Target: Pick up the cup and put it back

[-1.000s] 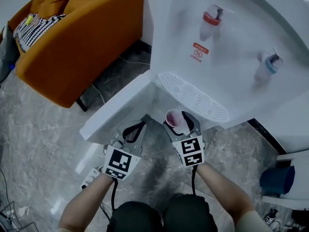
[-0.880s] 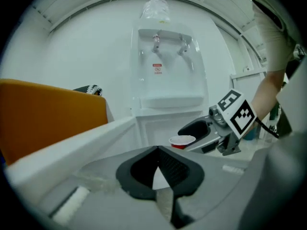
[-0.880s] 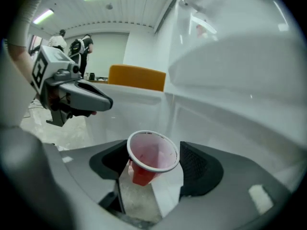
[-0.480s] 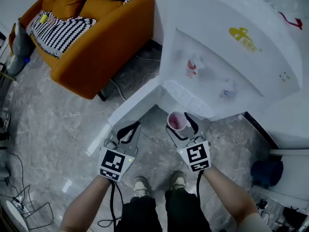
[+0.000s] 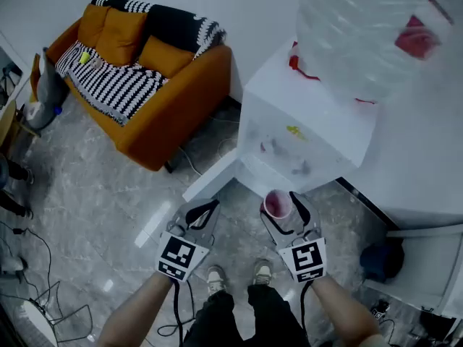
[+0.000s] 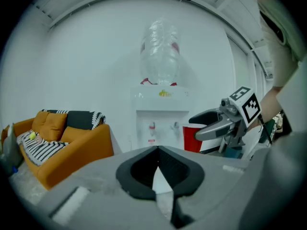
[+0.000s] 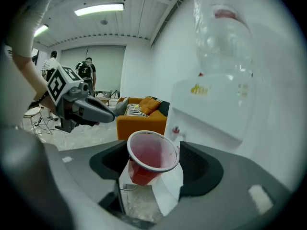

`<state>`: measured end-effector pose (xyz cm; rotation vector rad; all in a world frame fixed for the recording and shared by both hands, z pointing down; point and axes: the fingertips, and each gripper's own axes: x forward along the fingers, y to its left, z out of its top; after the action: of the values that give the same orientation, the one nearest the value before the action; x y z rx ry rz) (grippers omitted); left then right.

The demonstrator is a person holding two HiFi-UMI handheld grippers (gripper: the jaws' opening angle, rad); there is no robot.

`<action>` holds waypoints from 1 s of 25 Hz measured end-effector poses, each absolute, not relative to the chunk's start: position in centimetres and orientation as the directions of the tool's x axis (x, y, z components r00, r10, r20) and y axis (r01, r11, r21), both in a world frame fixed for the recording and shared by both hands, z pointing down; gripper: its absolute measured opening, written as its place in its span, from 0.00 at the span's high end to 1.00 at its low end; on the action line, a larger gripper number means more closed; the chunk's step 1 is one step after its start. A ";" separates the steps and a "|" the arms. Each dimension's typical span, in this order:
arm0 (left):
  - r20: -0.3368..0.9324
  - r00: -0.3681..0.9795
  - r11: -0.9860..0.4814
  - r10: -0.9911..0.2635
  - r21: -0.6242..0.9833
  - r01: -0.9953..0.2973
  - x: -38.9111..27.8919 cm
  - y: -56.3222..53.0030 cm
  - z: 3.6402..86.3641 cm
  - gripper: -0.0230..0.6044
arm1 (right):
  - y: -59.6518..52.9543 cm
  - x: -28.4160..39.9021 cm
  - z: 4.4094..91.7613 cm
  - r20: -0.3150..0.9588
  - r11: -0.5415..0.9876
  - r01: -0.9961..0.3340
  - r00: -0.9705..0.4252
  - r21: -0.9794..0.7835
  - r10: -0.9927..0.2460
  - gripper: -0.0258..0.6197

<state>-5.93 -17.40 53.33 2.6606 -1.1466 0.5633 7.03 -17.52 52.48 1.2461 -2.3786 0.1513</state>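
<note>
One red cup (image 7: 151, 157) sat clamped, mouth up, in the right hand-held gripper (image 5: 282, 202), with the water dispenser (image 5: 304, 136) at its 12 o'clock. The left hand-held gripper (image 6: 157, 150), at 9 o'clock, was closed and empty. Best handling: keep the rim level and the squeeze light, as the thin wall looked crushable.

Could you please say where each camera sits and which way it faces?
Head view: on the head, steeply downward; shows left gripper, right gripper, forearms.
Left gripper view: on that gripper, toward the water dispenser; jaws shut.
Right gripper view: on that gripper, toward the sofa; jaws gripping the cup.
Shared: all show water dispenser and sofa.
</note>
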 end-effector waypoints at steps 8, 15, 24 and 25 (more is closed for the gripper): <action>0.363 0.692 -0.752 -0.624 -0.039 -0.658 -2.8 -16.9 37.1 0.96 | -15.8 7.9 34.0 0.350 0.586 -0.790 -0.504 0.184 -0.790 0.44; 0.273 0.704 -0.748 -0.656 -0.105 -0.656 -2.1 -16.3 23.1 0.96 | -14.3 9.3 20.5 0.260 0.569 -0.802 -0.519 0.183 -0.815 0.44; 0.216 0.678 -0.708 -0.702 -0.119 -0.696 -1.9 -14.1 13.6 0.96 | -11.9 12.0 12.2 0.243 0.539 -0.816 -0.490 0.208 -0.837 0.44; 0.213 0.672 -0.702 -0.709 -0.123 -0.702 -2.2 -13.8 13.0 0.96 | -11.7 12.1 11.8 0.241 0.535 -0.820 -0.488 0.202 -0.839 0.44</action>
<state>-2.16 -13.78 12.99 2.9007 -1.2237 0.3894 12.14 -11.69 11.76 1.3770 -2.4678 -0.0850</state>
